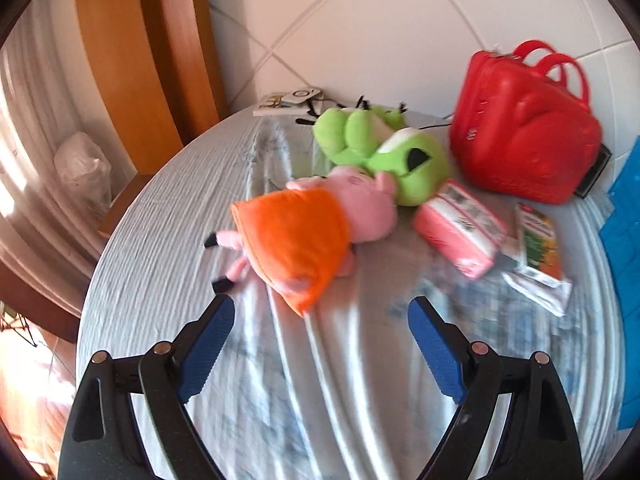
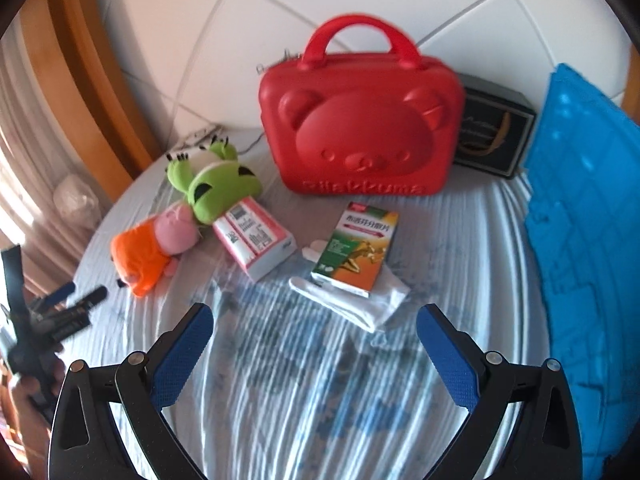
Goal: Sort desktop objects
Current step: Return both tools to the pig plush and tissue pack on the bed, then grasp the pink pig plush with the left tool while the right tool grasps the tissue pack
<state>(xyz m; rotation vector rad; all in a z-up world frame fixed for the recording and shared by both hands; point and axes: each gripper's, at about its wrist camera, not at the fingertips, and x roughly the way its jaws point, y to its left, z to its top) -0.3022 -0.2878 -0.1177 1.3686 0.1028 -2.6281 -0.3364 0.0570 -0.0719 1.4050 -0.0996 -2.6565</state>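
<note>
A pink pig plush in an orange dress (image 1: 304, 228) (image 2: 156, 244) lies on the round table, touching a green frog plush (image 1: 384, 148) (image 2: 212, 184). A pink tissue pack (image 1: 460, 228) (image 2: 252, 236), a green-orange medicine box (image 1: 538, 242) (image 2: 356, 252) and a white sock (image 2: 352, 300) under the box lie to the right. A red bear-face case (image 1: 524, 128) (image 2: 360, 120) stands at the back. My left gripper (image 1: 320, 316) (image 2: 76, 300) is open and empty just short of the pig. My right gripper (image 2: 316, 320) is open and empty in front of the sock.
The table has a wrinkled pale blue cloth (image 2: 320, 380). A blue basket (image 2: 584, 216) (image 1: 628, 240) stands at the right edge. A black box (image 2: 492, 136) sits behind the case. A booklet with a small white device (image 1: 288, 102) lies at the back. A white tiled wall is behind.
</note>
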